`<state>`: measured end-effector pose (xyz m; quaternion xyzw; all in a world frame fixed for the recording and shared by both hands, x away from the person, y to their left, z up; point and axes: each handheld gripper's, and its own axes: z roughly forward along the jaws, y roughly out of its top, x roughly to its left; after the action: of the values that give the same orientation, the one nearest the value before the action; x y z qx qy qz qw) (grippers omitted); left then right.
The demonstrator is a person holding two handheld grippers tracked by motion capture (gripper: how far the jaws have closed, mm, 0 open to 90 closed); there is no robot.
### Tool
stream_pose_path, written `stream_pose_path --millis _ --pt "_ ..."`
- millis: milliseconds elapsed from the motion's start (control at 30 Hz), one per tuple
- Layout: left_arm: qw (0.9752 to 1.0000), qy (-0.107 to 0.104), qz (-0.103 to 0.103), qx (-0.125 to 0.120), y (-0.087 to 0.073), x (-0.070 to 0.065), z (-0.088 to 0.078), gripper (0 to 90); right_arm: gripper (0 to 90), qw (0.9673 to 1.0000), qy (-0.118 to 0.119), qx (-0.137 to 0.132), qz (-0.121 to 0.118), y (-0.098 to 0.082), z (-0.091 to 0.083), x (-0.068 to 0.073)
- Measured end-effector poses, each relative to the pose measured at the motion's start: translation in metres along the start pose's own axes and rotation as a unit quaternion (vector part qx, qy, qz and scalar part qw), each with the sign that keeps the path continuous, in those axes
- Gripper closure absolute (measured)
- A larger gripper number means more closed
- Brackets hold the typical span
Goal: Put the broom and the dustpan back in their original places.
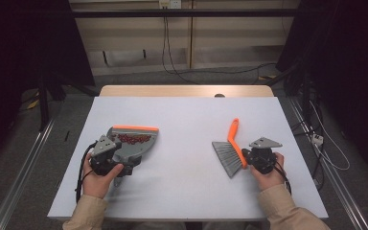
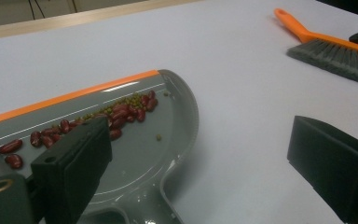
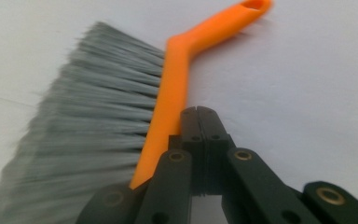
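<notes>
brush (image 1: 231,152) flat on counter (image 1: 187,115), right side, orange handle pointing away, bristles leftward. my right tongs (image 3: 199,116) pressed together, empty, just beside brush spine. dustpan (image 2: 135,140) on left with red beans (image 2: 116,119) near orange lip. my left tongs (image 1: 106,160) wide, over dustpan handle.

Glossy grey plastic dustpan (image 2: 168,140); brush (image 3: 168,93) smooth orange plastic, bristly; matt table (image 1: 191,124).
</notes>
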<state>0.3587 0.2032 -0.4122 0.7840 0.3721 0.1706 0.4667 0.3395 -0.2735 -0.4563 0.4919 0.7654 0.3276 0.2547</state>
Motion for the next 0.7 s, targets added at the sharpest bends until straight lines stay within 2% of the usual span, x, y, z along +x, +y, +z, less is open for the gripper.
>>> stream_pose_path --millis 133,233,300,333,367,433,500,567,600,700 --pt "1.0000 0.000 0.003 0.000 0.000 0.000 0.000 6.4 90.0 0.9997 0.020 -0.008 -0.014 0.000 -0.004 0.013" --pt "1.0000 -0.001 0.000 -0.002 0.000 0.000 0.000 6.3 89.0 0.9995 0.021 -0.016 -0.015 0.000 -0.005 0.015" --pt "1.0000 -0.003 0.006 -0.003 0.000 0.000 -0.002 6.4 81.6 0.9995 0.015 -0.027 -0.010 0.001 -0.008 0.014" --pt "0.9999 -0.005 0.004 -0.009 -0.001 0.000 -0.002 6.3 77.5 0.9992 0.019 -0.036 -0.004 0.001 -0.010 0.012" --pt "0.9999 -0.008 0.007 -0.009 -0.001 0.000 -0.003 6.4 70.9 0.9985 0.030 -0.044 0.007 0.002 -0.011 0.010" --pt "0.9999 -0.008 0.008 -0.013 -0.002 0.001 -0.004 6.2 60.2 0.9968 0.044 -0.065 0.012 0.002 -0.015 0.009" --pt "0.9995 -0.020 0.009 -0.022 -0.002 0.002 -0.006 6.2 50.6 0.9946 0.063 -0.080 0.021 0.002 -0.018 0.009" --pt "0.9992 -0.027 0.005 -0.029 -0.003 0.001 -0.007 6.2 39.9 0.9931 0.072 -0.089 0.028 0.002 -0.021 0.008" --pt "0.9992 -0.028 0.010 -0.028 -0.004 0.001 -0.008 6.2 35.4 0.9920 0.078 -0.094 0.033 0.001 -0.022 0.008" --pt "0.9988 -0.029 0.011 -0.037 -0.005 0.002 -0.011 6.2 31.2 0.9898 0.088 -0.109 0.027 0.000 -0.027 0.008"
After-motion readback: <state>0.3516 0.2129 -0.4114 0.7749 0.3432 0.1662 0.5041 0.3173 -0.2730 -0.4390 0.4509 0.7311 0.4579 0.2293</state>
